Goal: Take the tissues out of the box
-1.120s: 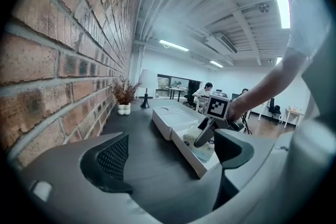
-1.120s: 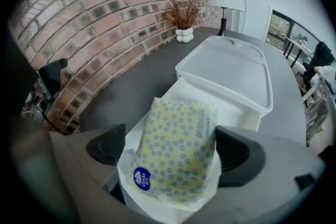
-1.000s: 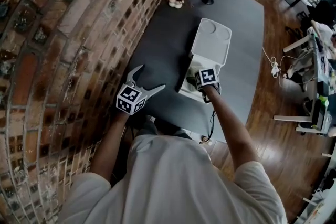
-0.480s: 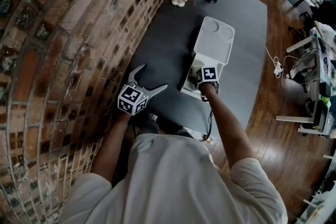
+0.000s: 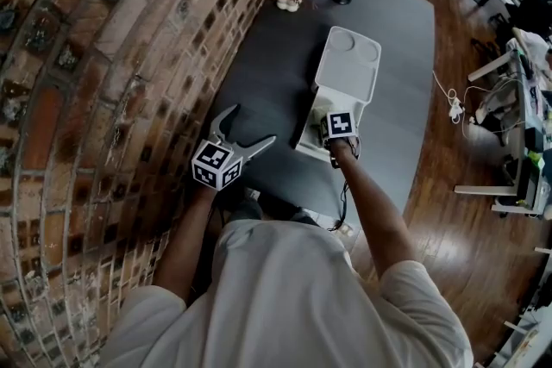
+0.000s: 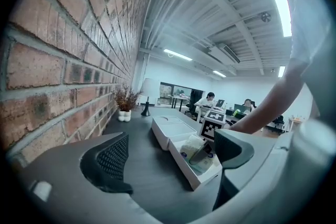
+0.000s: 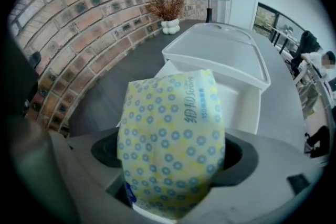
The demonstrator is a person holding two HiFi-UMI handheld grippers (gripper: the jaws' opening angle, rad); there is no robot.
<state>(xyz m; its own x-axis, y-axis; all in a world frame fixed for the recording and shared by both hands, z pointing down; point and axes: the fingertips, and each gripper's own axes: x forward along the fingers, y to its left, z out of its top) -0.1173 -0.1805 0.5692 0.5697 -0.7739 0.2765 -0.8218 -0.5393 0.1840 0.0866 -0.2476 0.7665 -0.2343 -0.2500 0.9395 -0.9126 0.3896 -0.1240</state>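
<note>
Yellow-dotted film wraps the tissue pack that my right gripper pinches, its jaws having just closed in on it. I fear the slick wrap slips free on the lift, or snags the box wall by the table's near edge. My left gripper hangs wide, empty.

I see a soft plastic pack of tissues, pale yellow with small blue rings, standing on end with its lower end inside the near half of a white rectangular box. The jaws of my right gripper have just been closing, and they now press the pack's two sides. The box sits open on the dark grey table, tray near. Its shallow white lid lies flat on the far side, touching the tray.
</note>
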